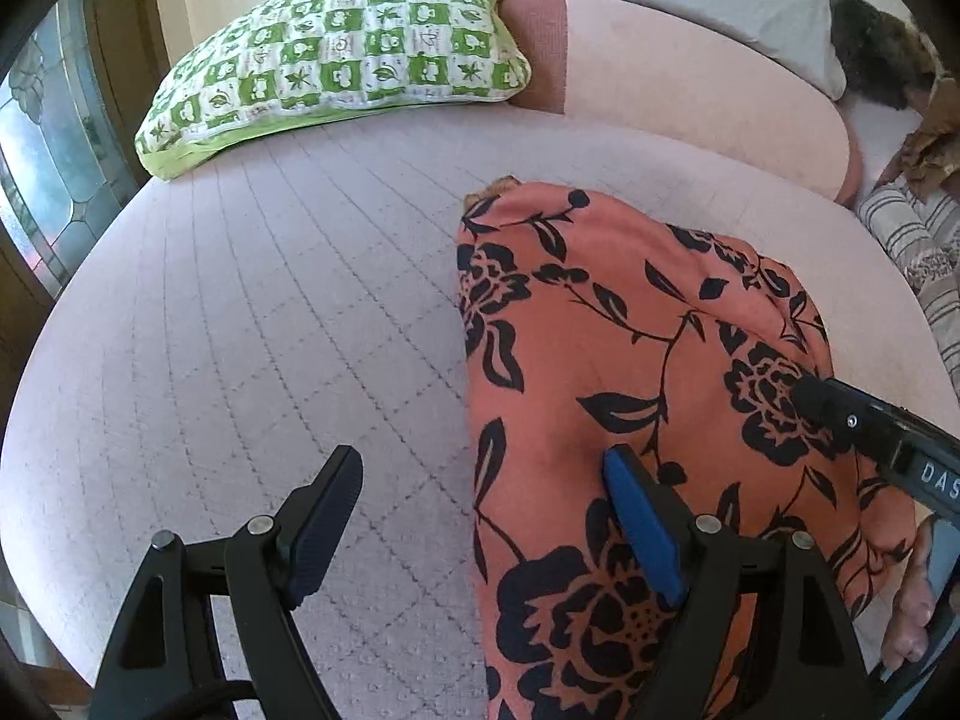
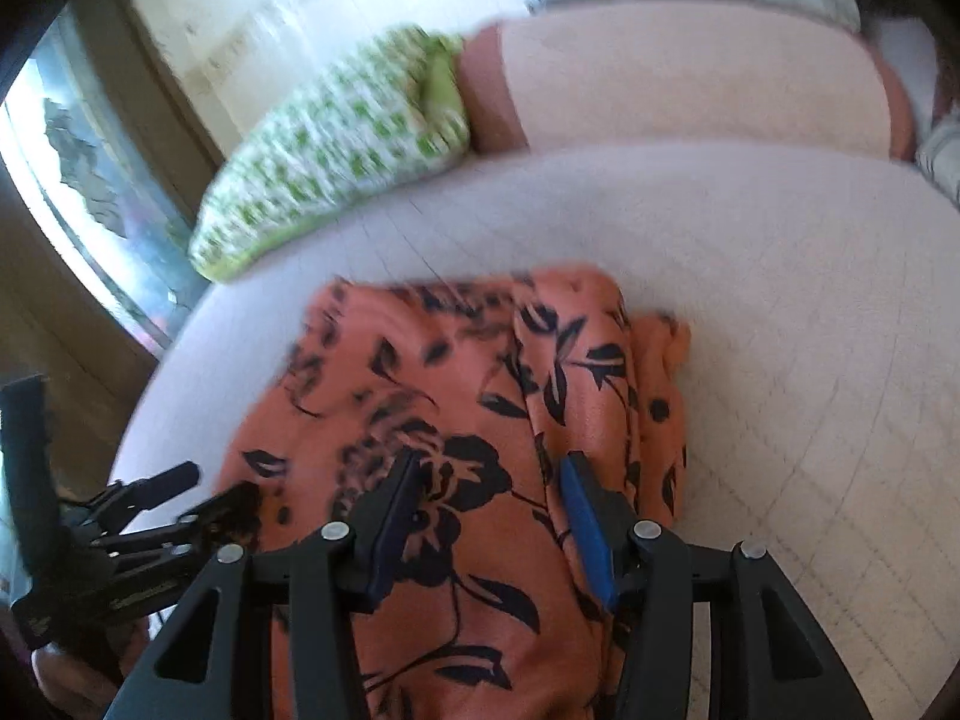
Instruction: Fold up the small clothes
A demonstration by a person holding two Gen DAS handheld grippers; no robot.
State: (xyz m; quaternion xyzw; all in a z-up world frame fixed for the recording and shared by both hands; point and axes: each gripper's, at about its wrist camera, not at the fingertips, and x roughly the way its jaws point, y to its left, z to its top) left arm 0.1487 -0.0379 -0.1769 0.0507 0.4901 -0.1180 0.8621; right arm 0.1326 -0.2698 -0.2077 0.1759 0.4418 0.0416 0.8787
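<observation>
Left wrist view: my left gripper [image 1: 480, 516] hangs with jaws spread at the orange floral garment [image 1: 630, 360]'s left edge; right gripper [image 2: 489, 516], jaws spread, poised above its middle for smoothing.

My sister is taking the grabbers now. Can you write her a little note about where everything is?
Left gripper: open, holding nothing, at the left edge of the orange flowery cloth.
Right gripper: open, holding nothing, above the middle of the cloth.
The cloth lies on the pale quilted bed, already doubled over, with a fold along its left side. On its right side a bunched layer sticks out from under the top one.
The green checked pillow sits further back, not touching the cloth.
Left to do: probably tidy that bunched side and finish folding.
</observation>
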